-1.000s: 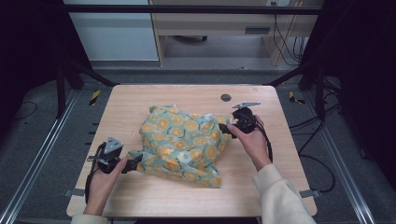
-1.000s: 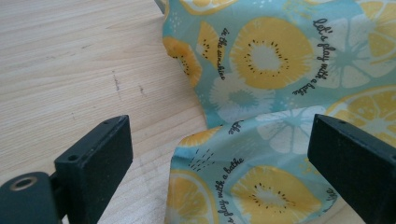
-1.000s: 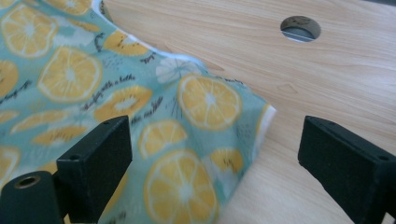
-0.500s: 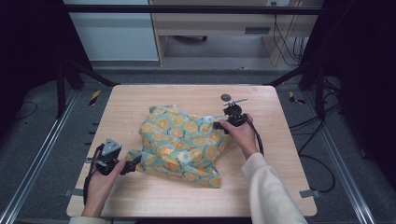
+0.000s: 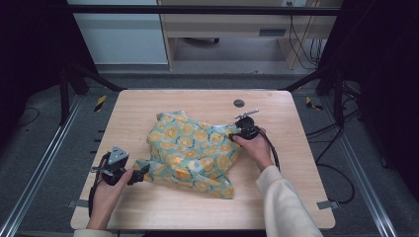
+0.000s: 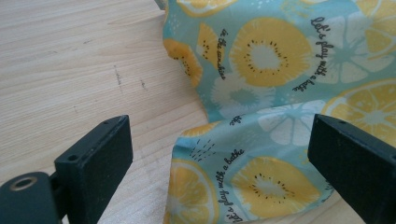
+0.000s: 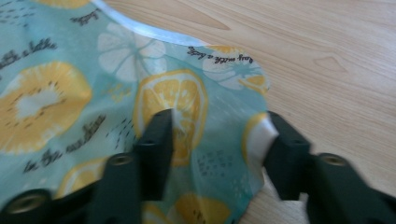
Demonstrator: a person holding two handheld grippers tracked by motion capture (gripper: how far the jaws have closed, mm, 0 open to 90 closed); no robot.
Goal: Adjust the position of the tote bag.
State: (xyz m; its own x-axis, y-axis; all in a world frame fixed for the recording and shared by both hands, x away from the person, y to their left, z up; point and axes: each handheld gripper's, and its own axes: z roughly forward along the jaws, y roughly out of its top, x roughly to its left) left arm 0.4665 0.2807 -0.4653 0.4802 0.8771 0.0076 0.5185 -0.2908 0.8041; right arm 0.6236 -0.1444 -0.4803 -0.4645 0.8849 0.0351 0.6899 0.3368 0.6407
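The cloth (image 5: 195,150), lemon-printed, lies crumpled at the centre of the worktop (image 5: 148,106). The right gripper (image 7: 217,133) straddles a raised fold at the cloth's right edge, jaws still partly apart, not yet clenched. The left gripper (image 6: 219,158) is released, jaws wide, a cloth corner lying between them.

Judgement: each gripper should close on a single layer near a hem, low to the wood, before any lifting or spreading.

A small dark disc (image 5: 239,103) sits behind the right hand (image 5: 254,148), clear of the cloth. Nothing obstructs.
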